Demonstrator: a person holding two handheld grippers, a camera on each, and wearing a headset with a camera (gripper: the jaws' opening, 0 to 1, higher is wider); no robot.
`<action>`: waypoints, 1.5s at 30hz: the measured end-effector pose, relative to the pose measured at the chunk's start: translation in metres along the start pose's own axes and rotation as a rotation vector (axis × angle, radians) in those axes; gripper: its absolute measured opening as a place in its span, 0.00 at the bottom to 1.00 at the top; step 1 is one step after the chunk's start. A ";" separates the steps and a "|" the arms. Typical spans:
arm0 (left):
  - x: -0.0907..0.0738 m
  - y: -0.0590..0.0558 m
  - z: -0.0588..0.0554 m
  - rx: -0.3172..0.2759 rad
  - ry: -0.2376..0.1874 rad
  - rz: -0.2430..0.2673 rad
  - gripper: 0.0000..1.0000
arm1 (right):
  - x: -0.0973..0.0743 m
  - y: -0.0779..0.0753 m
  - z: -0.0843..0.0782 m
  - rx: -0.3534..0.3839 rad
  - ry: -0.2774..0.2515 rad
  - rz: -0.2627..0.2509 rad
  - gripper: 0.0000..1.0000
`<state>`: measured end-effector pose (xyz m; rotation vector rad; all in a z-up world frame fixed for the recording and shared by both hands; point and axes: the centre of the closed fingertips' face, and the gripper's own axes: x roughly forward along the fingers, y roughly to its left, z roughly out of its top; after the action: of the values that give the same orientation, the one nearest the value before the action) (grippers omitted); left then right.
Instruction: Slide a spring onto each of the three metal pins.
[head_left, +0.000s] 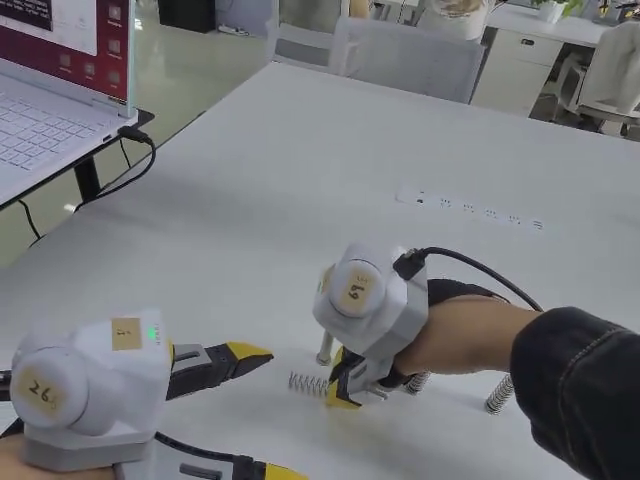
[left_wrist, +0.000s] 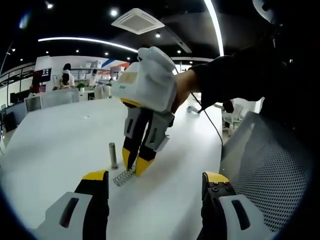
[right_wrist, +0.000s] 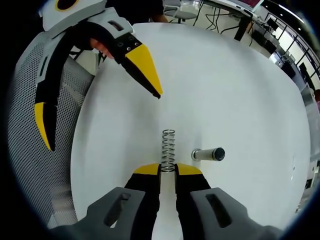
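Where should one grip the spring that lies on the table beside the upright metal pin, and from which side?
Grip the spring at one end, across its coils, coming from above in line with its length, as the right gripper does. It lies flat, so a grip at the end probably leaves the far opening free to slide over the metal pin, which stands upright close beside it.

I am working in an open-plan office: a long white table (head_left: 300, 150) with a laptop (head_left: 40, 130) to one side, grey chairs (head_left: 410, 55) and desks (head_left: 520, 50) beyond, strip lights (left_wrist: 215, 25) and a ceiling air vent (left_wrist: 137, 21) overhead.
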<state>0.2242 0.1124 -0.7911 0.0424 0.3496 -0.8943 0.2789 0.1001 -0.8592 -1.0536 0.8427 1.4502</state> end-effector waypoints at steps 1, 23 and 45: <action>0.000 0.000 0.000 0.001 0.000 0.000 0.72 | 0.000 0.000 0.000 -0.001 0.000 -0.001 0.09; 0.004 0.004 0.002 0.013 0.008 0.014 0.64 | -0.027 0.021 -0.004 -0.029 -0.022 0.019 0.09; 0.009 0.003 0.002 0.042 0.019 0.001 0.33 | -0.051 0.043 0.004 -0.098 -0.051 0.038 0.08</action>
<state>0.2320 0.1073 -0.7924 0.0897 0.3487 -0.9005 0.2364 0.0793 -0.8122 -1.0740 0.7653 1.5569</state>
